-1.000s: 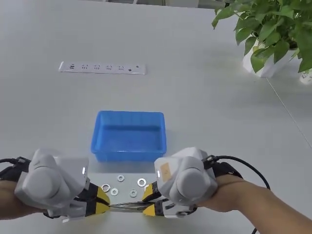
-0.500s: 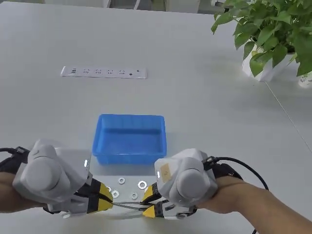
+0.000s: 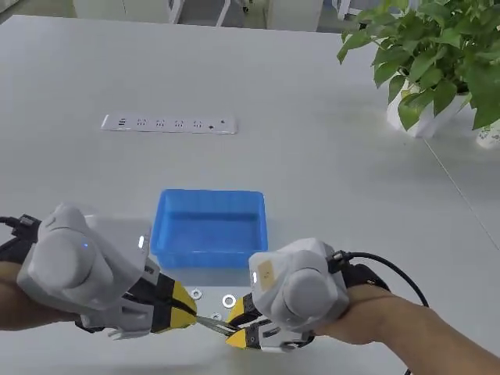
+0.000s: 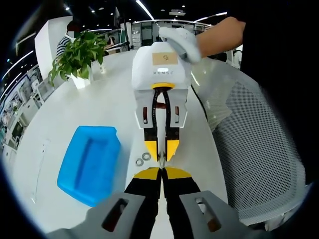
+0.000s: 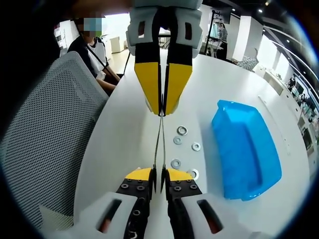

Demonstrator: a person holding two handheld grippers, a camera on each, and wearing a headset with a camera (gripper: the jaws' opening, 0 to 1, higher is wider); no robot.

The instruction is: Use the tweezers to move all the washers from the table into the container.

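Tweezers (image 5: 159,142): long axis spans your left gripper (image 4: 162,171) and right gripper (image 5: 159,175), both clamped on them, with open table (image 3: 312,117) past the container (image 3: 209,205).

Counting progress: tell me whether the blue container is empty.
Empty: the blue container has a bare floor; washers lie on the table beside it.

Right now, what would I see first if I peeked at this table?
The bright blue container sits in the middle, empty. Just in front of it, the yellow-tipped left gripper and right gripper face each other, both shut on thin tweezers, beside a few small washers. A leafy plant stands far right.
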